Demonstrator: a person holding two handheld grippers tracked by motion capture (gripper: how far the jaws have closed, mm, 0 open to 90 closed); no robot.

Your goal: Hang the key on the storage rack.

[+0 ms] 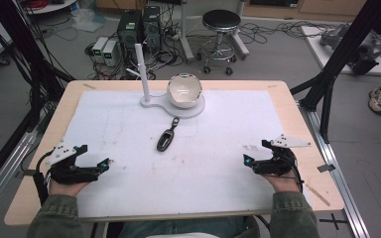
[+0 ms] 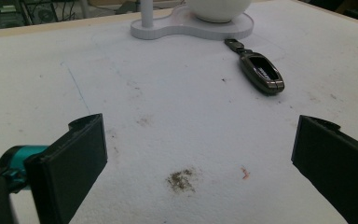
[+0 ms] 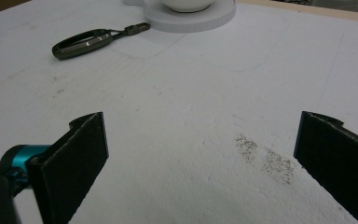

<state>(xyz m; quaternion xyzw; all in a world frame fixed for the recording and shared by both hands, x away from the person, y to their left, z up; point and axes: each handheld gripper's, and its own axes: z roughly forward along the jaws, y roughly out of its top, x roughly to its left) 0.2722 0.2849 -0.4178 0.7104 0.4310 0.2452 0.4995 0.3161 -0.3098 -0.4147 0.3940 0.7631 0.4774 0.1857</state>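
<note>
Nearest the camera in the high view, 2 olive-green sleeves (image 1: 54, 215) come in from the bottom edge, cut off at the forearms. Each hand holds a black 2-jaw gripper low over a white foam sheet (image 1: 129, 173) that covers a pale wooden table (image 1: 297, 124).

The left gripper (image 2: 198, 154) has its jaws spread wide with nothing between them; in its own view only stained white sheet lies in the gap, and both jaws are cut off by the bottom edge. The right gripper (image 3: 200, 154) likewise stands wide open and empty, over a grey speckled smudge.

Well ahead of both grippers, near the middle of the sheet, lies a dark metallic car key fob with a short strap end (image 1: 166, 136), flat and untouched. Its markings are too small to read.

Just beyond the fob sits a white flat stand with a round pad (image 1: 191, 110), carrying a white glossy bowl (image 1: 184, 90) and, to the bowl's left, a white upright post (image 1: 142, 69). In both gripper views the bowl is cut off at the top edge.

Behind the table, the floor holds a black round stool (image 1: 221, 22), cables and computer boxes, all blurred.
</note>
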